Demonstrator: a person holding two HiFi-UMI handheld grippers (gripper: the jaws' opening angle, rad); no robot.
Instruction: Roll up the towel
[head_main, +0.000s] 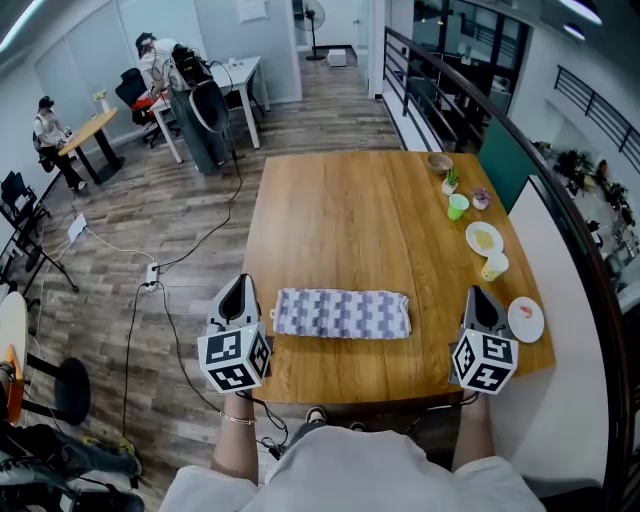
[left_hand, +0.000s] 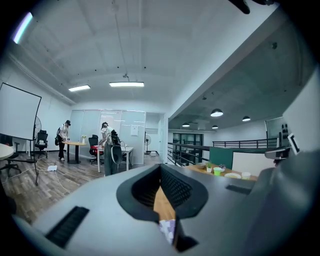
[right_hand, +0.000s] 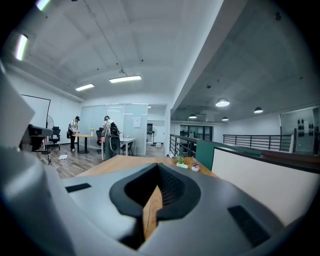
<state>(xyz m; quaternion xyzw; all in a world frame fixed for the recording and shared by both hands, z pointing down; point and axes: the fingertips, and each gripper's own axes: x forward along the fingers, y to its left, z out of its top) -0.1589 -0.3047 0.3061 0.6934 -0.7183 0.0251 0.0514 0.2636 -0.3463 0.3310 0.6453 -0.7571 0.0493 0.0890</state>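
towel: rolled or folded, unclear | left tongs: closed | right tongs: closed

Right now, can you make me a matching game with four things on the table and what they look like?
Things:
1. towel
2. bowl
3. plant
4. nearest plate

Looks:
A. green and leafy
B. white with a red spot
C. purple-and-white pattern, near the front edge
D. brown, farthest along the right side

Pairs: 1-C, 2-D, 3-A, 4-B.
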